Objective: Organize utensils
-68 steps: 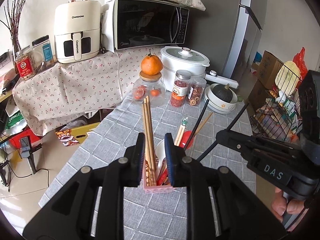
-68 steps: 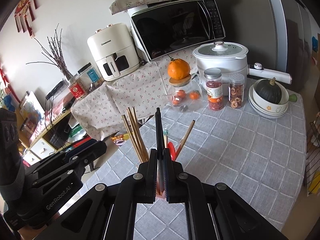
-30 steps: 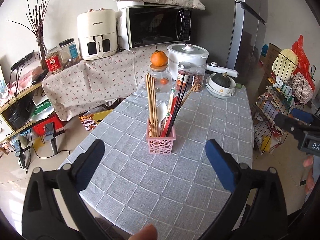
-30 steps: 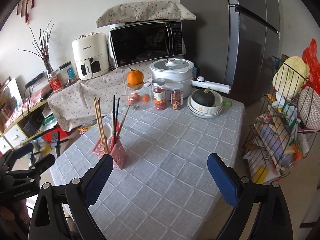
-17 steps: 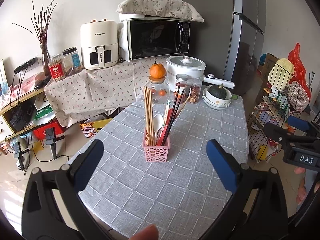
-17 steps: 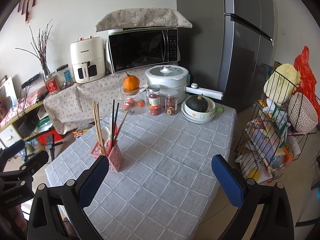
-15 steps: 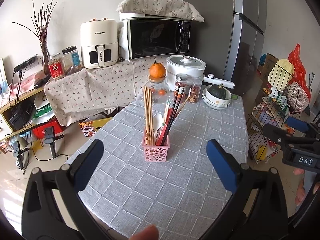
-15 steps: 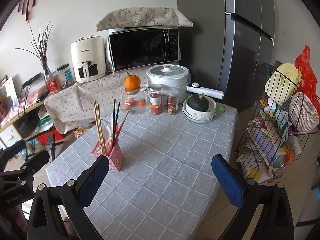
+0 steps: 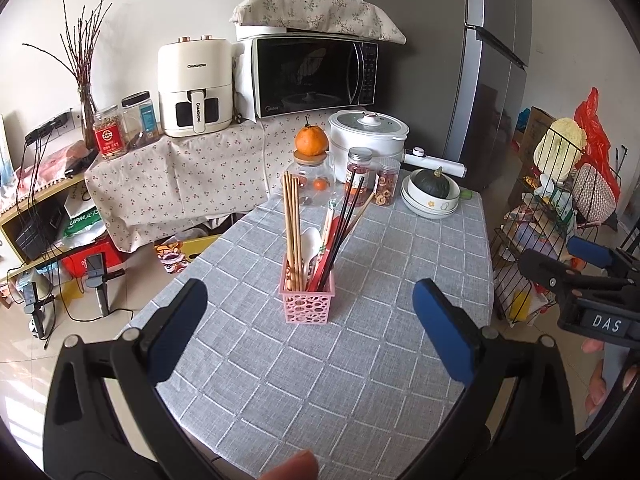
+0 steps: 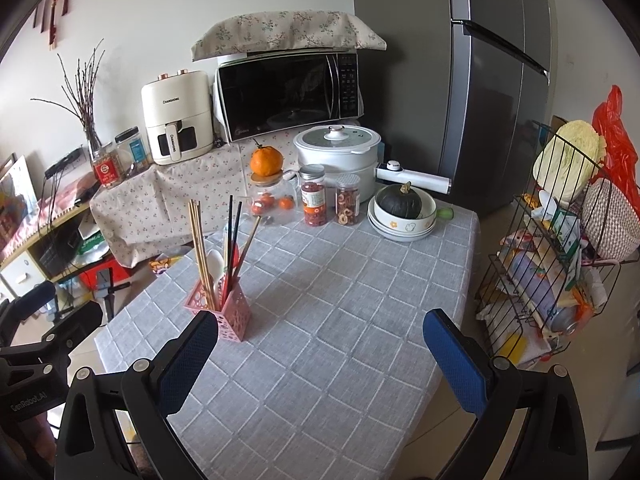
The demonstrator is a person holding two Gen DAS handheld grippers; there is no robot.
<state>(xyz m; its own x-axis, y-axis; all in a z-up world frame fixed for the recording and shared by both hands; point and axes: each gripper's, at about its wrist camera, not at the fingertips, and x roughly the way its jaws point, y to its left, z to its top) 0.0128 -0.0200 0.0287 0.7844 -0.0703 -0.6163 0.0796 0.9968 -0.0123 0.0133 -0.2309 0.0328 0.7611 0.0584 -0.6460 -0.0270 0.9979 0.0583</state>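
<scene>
A pink perforated utensil holder stands upright on the grey checked tablecloth. It holds wooden chopsticks, black chopsticks, a white spoon and red pieces. My left gripper hangs wide open well back from the holder, with nothing between its blue pads. My right gripper is also wide open and empty, the holder lying just beyond its left finger. The right gripper shows at the right edge of the left wrist view.
At the table's far end stand a glass jar with an orange on top, two snack jars, a white cooker and stacked bowls holding a dark squash. A wire rack stands off the right edge. A fingertip shows low.
Both grippers let go of the chopsticks, opened wide and pulled back from the holder; over the last half second they have barely shifted.
</scene>
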